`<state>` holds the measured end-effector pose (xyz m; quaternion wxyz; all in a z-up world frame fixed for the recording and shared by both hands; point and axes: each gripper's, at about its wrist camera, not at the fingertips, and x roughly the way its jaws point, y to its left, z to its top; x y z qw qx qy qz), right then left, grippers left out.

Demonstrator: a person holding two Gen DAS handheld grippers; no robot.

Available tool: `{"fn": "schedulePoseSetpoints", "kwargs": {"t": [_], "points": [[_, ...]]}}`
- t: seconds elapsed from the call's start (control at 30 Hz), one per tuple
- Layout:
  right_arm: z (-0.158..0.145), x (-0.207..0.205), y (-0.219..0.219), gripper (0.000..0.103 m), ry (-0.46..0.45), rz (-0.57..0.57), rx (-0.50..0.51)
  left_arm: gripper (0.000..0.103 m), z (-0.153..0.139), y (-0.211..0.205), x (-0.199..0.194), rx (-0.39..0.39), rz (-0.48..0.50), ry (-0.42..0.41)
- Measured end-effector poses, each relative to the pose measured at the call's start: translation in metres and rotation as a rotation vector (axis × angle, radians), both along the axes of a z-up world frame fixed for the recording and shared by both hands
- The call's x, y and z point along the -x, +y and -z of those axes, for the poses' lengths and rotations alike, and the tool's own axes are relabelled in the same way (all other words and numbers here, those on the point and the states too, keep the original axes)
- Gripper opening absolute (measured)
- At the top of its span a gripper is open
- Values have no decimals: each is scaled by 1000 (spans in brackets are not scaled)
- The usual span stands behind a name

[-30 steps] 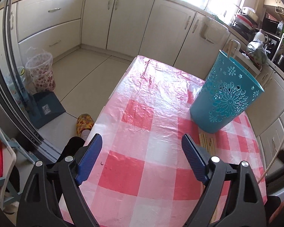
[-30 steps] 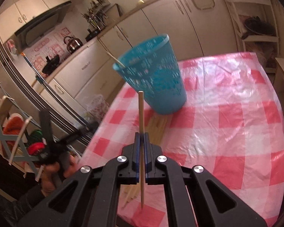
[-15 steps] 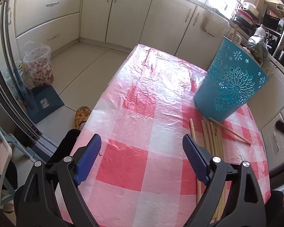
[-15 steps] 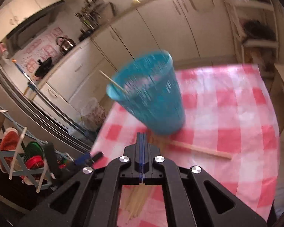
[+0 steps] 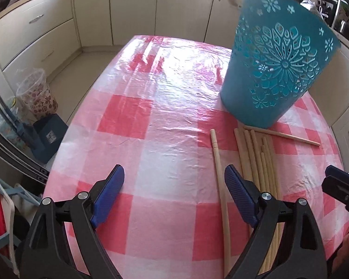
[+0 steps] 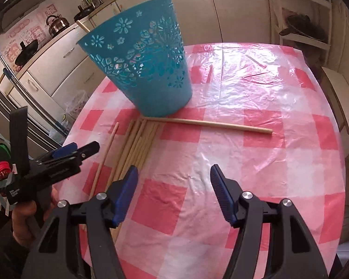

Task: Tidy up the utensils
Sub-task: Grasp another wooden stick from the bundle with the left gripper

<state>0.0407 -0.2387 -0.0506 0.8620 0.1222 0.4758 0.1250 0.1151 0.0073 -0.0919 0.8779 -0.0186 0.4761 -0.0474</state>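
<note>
Utensil sorting, early stage.
One stick in blue basket [image 6: 142, 65]; chopsticks [image 6: 137, 144] remain at centre-left; left gripper [image 5: 174, 193] and right gripper [image 6: 173, 193] both spread, empty.

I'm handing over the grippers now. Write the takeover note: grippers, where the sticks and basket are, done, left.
Left gripper: open, empty, above the cloth.
Right gripper: open, empty.
Blue basket stands on the table, one stick poking out of its rim: done.
Left: bundle of sticks beside the basket's base, a stray stick alongside it, and a crosswise stick at the base.
</note>
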Motion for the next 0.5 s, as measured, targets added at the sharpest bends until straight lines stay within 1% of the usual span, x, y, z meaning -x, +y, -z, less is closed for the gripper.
{"fn": "schedulePoseSetpoints", "kwargs": {"t": [0.07,0.1,0.13,0.17,0.2,0.23,0.3,0.33,0.4,0.47,0.5], "points": [[1,-1,-6,62,-6,3,-7,78,2,-13,-6,-71,1,-7],[2,0,-8,62,-10,5,-18,73,3,-20,-8,-103,6,-12],[3,1,-11,63,-11,6,-29,63,2,-24,-9,-109,17,-22],[4,3,-13,63,-13,9,-42,58,1,-27,-11,-109,24,-25],[6,2,-12,63,-16,14,-53,42,0,-31,-12,-109,39,-27],[8,3,-14,63,-18,20,-67,22,-2,-36,-12,-109,65,-27],[10,1,-13,63,-14,29,-85,5,-4,-46,-14,-104,107,-13],[10,1,-14,63,-14,33,-92,5,-4,-47,-14,-96,114,-5],[8,3,-18,63,-20,40,-108,5,-8,-41,-12,-36,121,21],[8,3,-22,63,-19,48,-120,5,-17,-29,-5,15,126,15],[9,4,-24,63,-16,54,-127,5,-29,-22,1,49,128,-2]]}}
